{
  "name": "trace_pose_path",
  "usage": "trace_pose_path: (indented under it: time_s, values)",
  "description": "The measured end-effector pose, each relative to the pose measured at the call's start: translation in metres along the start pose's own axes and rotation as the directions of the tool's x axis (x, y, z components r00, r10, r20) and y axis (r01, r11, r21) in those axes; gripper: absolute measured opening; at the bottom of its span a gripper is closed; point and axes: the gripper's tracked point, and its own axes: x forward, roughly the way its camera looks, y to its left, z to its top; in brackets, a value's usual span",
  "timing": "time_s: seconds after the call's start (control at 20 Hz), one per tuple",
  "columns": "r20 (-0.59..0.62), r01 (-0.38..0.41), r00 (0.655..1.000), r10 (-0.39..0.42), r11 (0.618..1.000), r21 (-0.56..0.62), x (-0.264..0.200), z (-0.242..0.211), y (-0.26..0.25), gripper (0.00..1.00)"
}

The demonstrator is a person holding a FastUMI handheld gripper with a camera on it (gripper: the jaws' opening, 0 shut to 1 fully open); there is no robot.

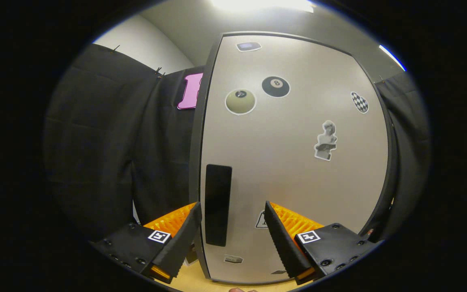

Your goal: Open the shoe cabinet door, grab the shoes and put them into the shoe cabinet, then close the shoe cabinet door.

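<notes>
Gripper (232,211) wide open, holding nothing; door (294,162) shut, its upright handle (218,205) lower centre-left, dead between the fingers.

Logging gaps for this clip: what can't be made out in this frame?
- Cabinet interior: hidden by the shut shoe cabinet door, gripper view.
- Contact: the open gripper straddles the black handle; touching or not, unclear.
- Small stickers near the door's bottom: too small to identify.
</notes>
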Motion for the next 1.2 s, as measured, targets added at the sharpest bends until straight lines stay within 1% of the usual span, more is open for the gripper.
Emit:
trace_pose_path:
  time_s: [0.2,0.3,0.4,0.5,0.6,0.7,0.75,0.85,1.05,1.1,1.2]
  values:
    - [-0.028,0.005,1.0,-0.005,1.0,0.011,0.014,-0.011,0.007,0.97]
    - [-0.028,0.027,0.999,-0.027,1.0,0.008,0.014,-0.011,0.007,0.97]
    - [-0.024,0.064,0.998,-0.064,0.998,0.004,0.016,-0.01,0.004,0.87]
    - [-0.027,0.034,0.999,-0.033,0.999,0.031,0.017,-0.011,0.013,0.77]
    - [-0.039,0.013,0.999,-0.011,0.999,0.049,0.02,-0.013,0.02,0.58]
    - [-0.044,0.033,0.999,-0.03,0.998,0.058,0.02,-0.014,0.02,0.38]
    - [-0.049,0.042,0.998,-0.039,0.997,0.065,0.02,-0.014,0.02,0.38]
    - [-0.057,0.047,0.997,-0.044,0.997,0.062,0.019,-0.014,0.02,0.34]
    - [-0.066,0.025,0.998,-0.021,0.998,0.06,0.02,-0.014,0.02,0.25]
    - [-0.069,0.015,0.998,-0.011,0.999,0.051,0.019,-0.014,0.021,0.25]
    - [-0.073,0.003,0.997,0.0,0.999,0.046,0.02,-0.015,0.021,0.21]
